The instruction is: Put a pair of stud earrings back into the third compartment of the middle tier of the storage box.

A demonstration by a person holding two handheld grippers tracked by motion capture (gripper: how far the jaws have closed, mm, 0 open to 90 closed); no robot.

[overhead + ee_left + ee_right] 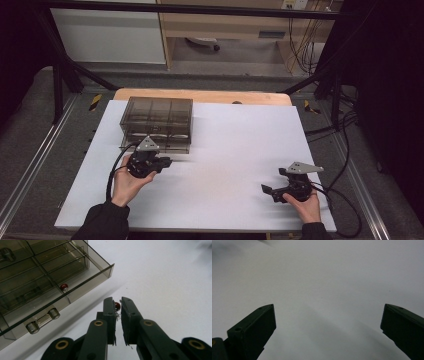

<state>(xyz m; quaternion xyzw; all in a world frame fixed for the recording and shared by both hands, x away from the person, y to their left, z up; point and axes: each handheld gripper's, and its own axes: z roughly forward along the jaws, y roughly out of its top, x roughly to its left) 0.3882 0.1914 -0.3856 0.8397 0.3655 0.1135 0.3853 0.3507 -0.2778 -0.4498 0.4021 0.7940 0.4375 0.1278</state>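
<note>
Left gripper (118,305) clamped on a small red bead (117,305), fingers (109,312) nearly together, just right of the open drawer (82,286) of the smoky organizer; another bead (64,286) inside. Right gripper (280,187) far off that drawer, fingers wide apart over bare bench (240,150).

Beyond your tongs, a pale wooden cabinet (240,22) stands against a white wall (107,35). Grey carpet (30,135) surrounds the white-topped table (240,150), under dim light
</note>
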